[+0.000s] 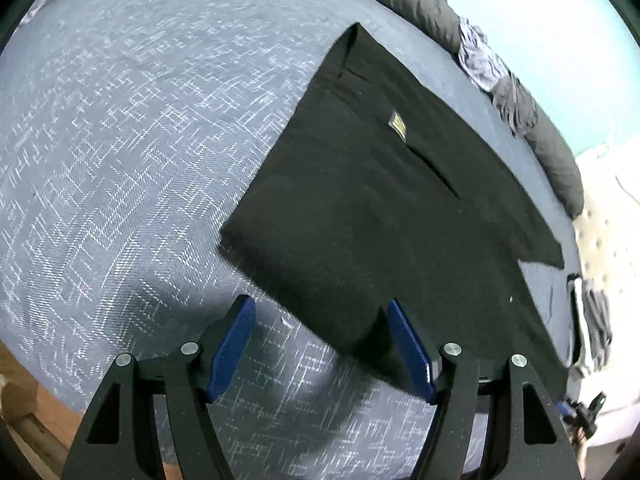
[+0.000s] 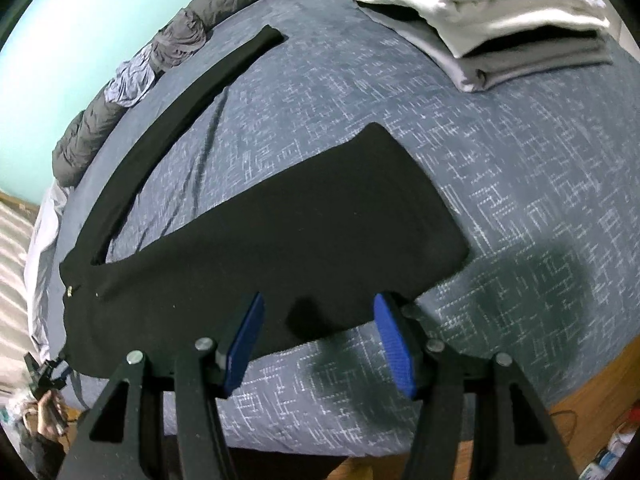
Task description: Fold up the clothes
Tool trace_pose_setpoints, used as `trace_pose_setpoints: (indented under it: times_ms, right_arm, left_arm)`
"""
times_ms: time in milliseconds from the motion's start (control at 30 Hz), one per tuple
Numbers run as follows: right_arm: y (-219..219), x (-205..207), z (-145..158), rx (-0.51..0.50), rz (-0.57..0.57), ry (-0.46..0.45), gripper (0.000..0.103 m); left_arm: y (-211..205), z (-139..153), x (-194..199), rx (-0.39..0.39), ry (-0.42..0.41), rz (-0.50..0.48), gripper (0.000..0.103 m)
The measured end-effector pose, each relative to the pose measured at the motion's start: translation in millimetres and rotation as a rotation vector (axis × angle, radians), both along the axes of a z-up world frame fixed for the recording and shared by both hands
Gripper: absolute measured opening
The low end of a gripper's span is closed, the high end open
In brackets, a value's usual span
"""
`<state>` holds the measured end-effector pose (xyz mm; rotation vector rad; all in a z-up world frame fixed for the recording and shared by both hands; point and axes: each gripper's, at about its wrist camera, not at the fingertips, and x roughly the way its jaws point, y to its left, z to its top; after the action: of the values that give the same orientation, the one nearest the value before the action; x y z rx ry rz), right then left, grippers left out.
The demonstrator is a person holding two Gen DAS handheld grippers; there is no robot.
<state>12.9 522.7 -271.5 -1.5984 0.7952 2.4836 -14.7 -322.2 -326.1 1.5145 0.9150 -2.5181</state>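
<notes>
Left wrist view: your left gripper (image 1: 322,338) hovers over the near edge of a black garment (image 1: 372,208) spread flat on the bed (image 1: 120,140), its blue fingers (image 1: 234,344) released and spread apart, the right one over the cloth's corner, the left over bare blue-grey patterned cover. A rumpled grey blanket (image 1: 420,0) runs along the bed's far edge. Right wrist view: your right gripper (image 2: 320,340) hangs above the garment's (image 2: 280,232) near hem with its fingers (image 2: 394,344) apart, nothing clamped between them. One long black sleeve (image 2: 180,108) stretches away toward the grey blanket (image 2: 100,120), and a stack of folded clothes (image 2: 500,28) sits well apart at the far right.
</notes>
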Motion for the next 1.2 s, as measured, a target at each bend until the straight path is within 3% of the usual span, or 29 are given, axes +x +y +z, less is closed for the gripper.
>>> trace_pose_setpoints:
  times_ms: [67,300,733,1000,1033,1100,1200]
  right_arm:
    - [0.3,-1.2,-1.9,-0.004,-0.005,-0.003,0.058]
    - [5.8,-4.4,-4.8,-0.032,-0.034,0.005,0.058]
    - [14.8,12.4,-3.2,-0.099,-0.095,-0.025,0.059]
    - [14.2,4.6,-14.4,-0.144,-0.170,0.026,0.061]
    - [14.4,3.9,-14.0,-0.146,-0.174,0.033,0.059]
    - [13.1,1.7,-10.2,-0.116,-0.167,0.039,0.032]
    - [13.9,1.8,-2.0,-0.084,-0.160,0.059,0.011]
  left_arm:
    - [-0.4,0.1,-2.7,0.007,0.006,-0.005,0.067]
    - [-1.7,-0.9,-11.6,-0.006,0.009,-0.032,0.029]
    - [-7.1,2.0,-14.5,-0.004,0.042,-0.049,0.024]
    - [-8.1,2.8,-16.9,-0.013,0.050,-0.060,0.020]
    - [-7.8,3.5,-17.1,-0.016,0.051,-0.061,0.020]
    - [-6.7,5.8,-17.7,-0.027,0.054,-0.068,0.020]
    - [-2.7,13.6,-19.2,-0.052,0.067,-0.084,0.017]
